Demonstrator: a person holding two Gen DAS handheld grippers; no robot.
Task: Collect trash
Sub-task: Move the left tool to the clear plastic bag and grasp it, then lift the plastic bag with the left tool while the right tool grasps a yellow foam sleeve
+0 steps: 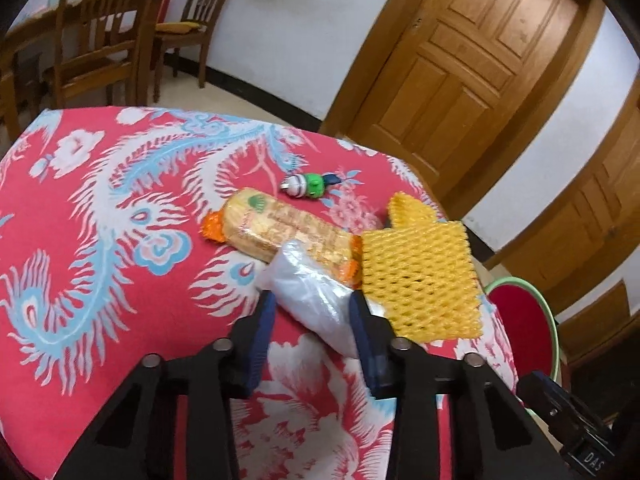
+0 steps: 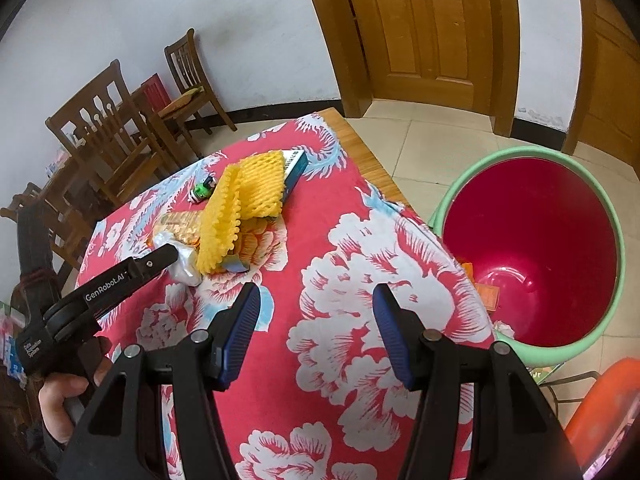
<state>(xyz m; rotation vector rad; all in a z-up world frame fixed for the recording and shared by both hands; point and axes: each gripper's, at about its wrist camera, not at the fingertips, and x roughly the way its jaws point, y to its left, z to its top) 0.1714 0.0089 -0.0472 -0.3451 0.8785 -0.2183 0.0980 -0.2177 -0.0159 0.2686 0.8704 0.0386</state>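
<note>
Your left gripper [image 1: 314, 300] is reaching down over the table, and its two blue pads are sitting on either side of a crumpled clear plastic bag [image 1: 308, 288]. The right pad is touching the bag; on the left side I cannot tell if the pad is pressing it, so the jaws are narrow around the bag but the grip is not sure. Just beyond the bag, a long cracker packet [image 1: 280, 228] with orange ends is lying across the red flowered tablecloth [image 1: 100, 208]. To the right of it, a yellow foam net [image 1: 420, 280] is lying, touching the packet's near end. Farther away, a small green and white bottle [image 1: 306, 186] is lying on its side. At the right edge, part of the bin [image 1: 524, 320] is showing below the table.

From the right wrist, your right gripper [image 2: 316, 320] is hanging over the near part of the cloth with its jaws standing wide and nothing between them. At the left, your other hand [image 2: 60, 408] is holding the left gripper, whose tips are meeting the plastic bag [image 2: 186, 264]. Behind it, the foam net [image 2: 240, 200] is lying partly over a blue box [image 2: 296, 168]. On the floor at the right, the green bin with its red inside [image 2: 540, 248] is standing just beside the table, with a few scraps at its bottom.
</note>
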